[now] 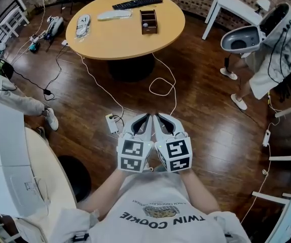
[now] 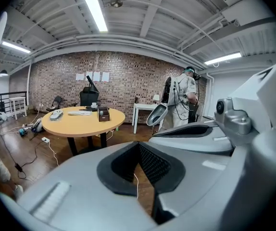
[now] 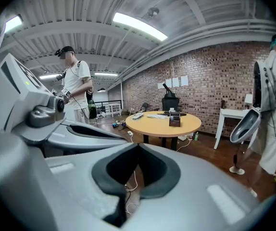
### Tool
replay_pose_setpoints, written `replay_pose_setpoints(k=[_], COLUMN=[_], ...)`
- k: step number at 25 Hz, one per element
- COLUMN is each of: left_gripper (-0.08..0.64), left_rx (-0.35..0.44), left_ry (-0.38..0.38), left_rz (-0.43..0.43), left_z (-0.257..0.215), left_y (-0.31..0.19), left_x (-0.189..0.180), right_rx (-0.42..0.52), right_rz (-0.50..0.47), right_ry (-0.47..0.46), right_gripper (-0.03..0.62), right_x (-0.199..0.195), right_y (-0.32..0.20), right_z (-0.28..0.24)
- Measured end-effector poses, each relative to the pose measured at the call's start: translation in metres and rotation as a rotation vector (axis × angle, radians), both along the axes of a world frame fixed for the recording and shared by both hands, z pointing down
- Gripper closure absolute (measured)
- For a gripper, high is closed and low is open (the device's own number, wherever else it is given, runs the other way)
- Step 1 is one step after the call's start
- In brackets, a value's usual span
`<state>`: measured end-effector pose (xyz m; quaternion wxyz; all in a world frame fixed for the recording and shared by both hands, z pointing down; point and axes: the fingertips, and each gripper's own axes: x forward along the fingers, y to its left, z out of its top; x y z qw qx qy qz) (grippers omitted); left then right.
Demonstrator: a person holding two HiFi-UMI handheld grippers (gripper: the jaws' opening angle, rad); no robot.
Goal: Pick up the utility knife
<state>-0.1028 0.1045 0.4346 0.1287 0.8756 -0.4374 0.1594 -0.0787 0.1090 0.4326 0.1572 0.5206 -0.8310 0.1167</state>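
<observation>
1. Progress on the task: nothing visible had been done. The person held the left gripper (image 1: 145, 118) and the right gripper (image 1: 158, 118) side by side, close to the chest, above a dark wooden floor (image 1: 201, 110).
2. The fingers of both grippers were pressed together with nothing between them. Each gripper view showed only floor and a white cable through the small gap below the pads.
3. The utility knife could not be made out in any view. Its likely place was the round, light wooden desk (image 1: 110, 39), which stood well apart from the grippers, ahead across the floor.
4. On the desk lay a black keyboard (image 1: 137, 3), a small brown wooden box with compartments (image 1: 149, 21), a long flat white object (image 1: 114, 15) and a white and grey object near the left edge (image 1: 83, 24). The last two were too small to identify, and either might have been the knife.
5. What was left, judging from this, was the whole job: reaching the desk, finding the knife, opening a pair of fingers, closing them on it and lifting.
6. Writing: the print on the person's white T-shirt (image 1: 163, 219) read "TWIN COOKIE", upside down in the head view. A smaller line beside it was too small to read.
7. The white cubes on the left gripper (image 1: 133, 155) and on the right gripper (image 1: 175, 155) carried black square marker patterns, not words. White paper sheets (image 2: 95, 76) on the red brick wall (image 2: 128, 83) were too small to read.
</observation>
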Motion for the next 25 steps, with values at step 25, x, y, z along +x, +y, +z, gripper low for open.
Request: replay_pose_setpoints(k=[25], left_gripper=[0.557], left_rx=[0.001], left_ry=[-0.045], left_rz=[-0.048], left_z=[0.004], left_y=[-0.199], left_x=[0.091], right_rx=[-0.009], right_rz=[-0.071], right_ry=[-0.047], right_gripper=[0.589], right_x=[0.090], right_y=[-0.201], right_z=[0.006])
